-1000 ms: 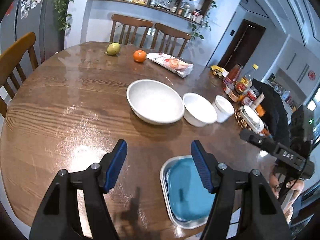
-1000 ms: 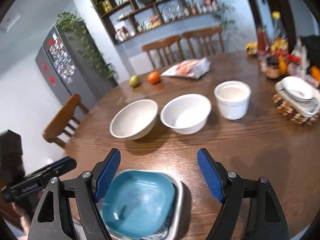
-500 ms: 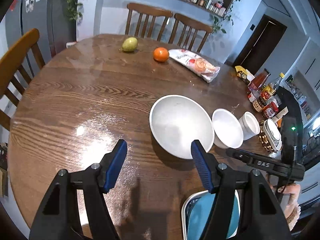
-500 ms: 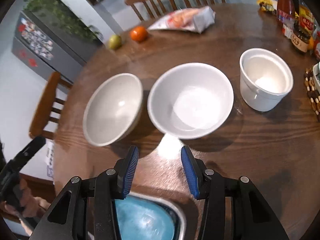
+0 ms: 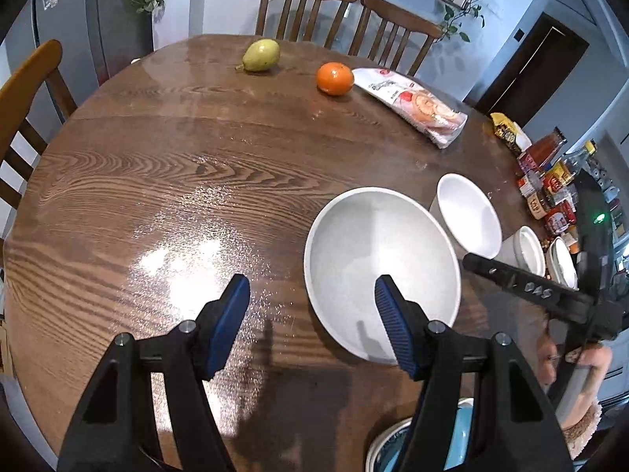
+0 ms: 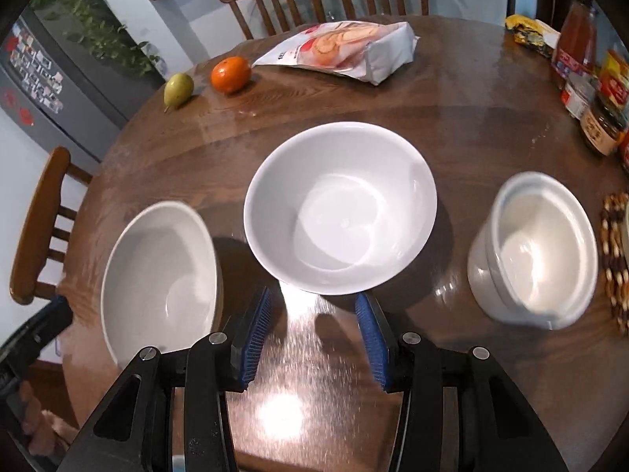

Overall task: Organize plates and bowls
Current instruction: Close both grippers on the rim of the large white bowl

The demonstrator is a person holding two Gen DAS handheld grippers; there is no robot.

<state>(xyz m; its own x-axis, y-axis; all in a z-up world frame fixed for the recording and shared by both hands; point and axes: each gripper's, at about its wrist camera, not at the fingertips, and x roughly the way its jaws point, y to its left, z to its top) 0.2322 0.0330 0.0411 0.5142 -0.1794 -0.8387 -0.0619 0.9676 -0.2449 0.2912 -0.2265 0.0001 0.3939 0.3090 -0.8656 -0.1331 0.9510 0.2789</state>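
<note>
Three white vessels stand in a row on the round wooden table [image 5: 157, 181]: a large bowl [image 5: 377, 267], a medium bowl [image 5: 468, 212] and a small straight-walled pot [image 5: 526, 249]. My left gripper [image 5: 310, 297] is open. Its right pad hangs over the large bowl's inside, its left pad over bare wood, and the bowl's near-left rim lies between them untouched. My right gripper [image 6: 314, 316] has its jaws drawn narrow with nothing between them, just short of the medium bowl [image 6: 340, 208]. The large bowl [image 6: 157, 275] lies to its left, the pot [image 6: 538, 251] to its right. A blue dish [image 5: 464, 436] shows at the near edge.
A pear [image 5: 261, 55], an orange [image 5: 334, 78] and a snack bag [image 5: 412, 104] lie at the far side. Bottles and jars [image 5: 550, 181] crowd the right edge beside a beaded mat [image 6: 615, 259]. Wooden chairs [image 5: 306, 4] ring the table.
Both grippers moved forward over the table toward the bowls and tilted down. The blue dish slid to the bottom of the views. The right jaws narrowed from wide apart.
</note>
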